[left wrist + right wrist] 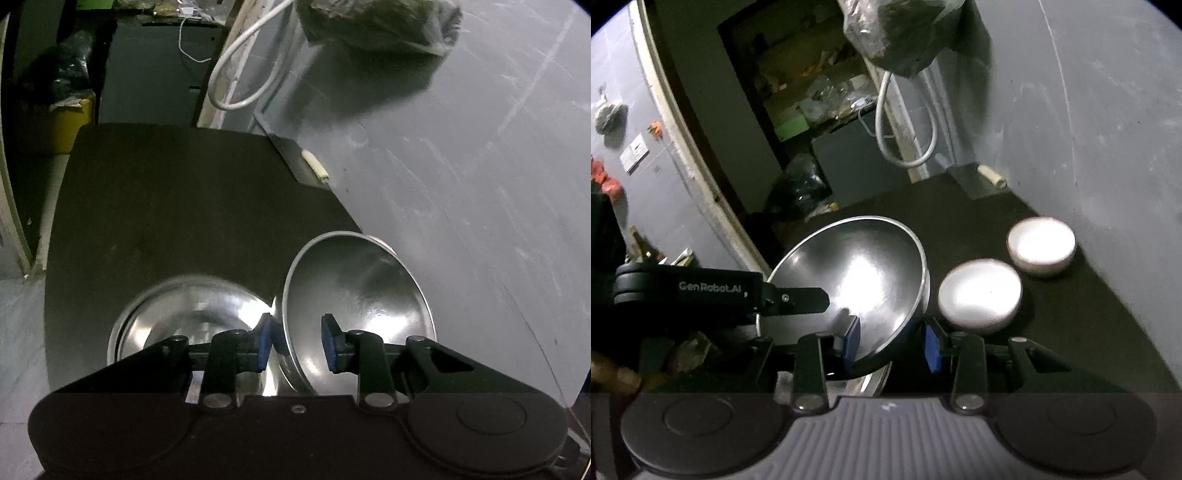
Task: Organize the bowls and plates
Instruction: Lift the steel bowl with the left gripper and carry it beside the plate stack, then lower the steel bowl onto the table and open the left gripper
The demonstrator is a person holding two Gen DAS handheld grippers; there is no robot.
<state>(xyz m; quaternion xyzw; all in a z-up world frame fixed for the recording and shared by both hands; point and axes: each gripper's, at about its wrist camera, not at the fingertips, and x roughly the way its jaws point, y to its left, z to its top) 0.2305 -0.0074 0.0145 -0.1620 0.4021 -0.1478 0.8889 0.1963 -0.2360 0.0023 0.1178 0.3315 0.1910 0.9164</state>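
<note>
Glossy metal bowls [354,291], matt black tabletop [166,206]

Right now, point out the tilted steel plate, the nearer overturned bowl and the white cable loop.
tilted steel plate [857,273]: right wrist view, inner face.
nearer overturned bowl [979,291]: right wrist view, upturned base.
white cable loop [236,105]: left wrist view, bottom bend.

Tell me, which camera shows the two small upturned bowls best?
The right wrist view: both upturned steel bowls, the nearer one and the farther one, sit in full sight on the dark countertop beside the wall. The left wrist view shows neither of them.
</note>
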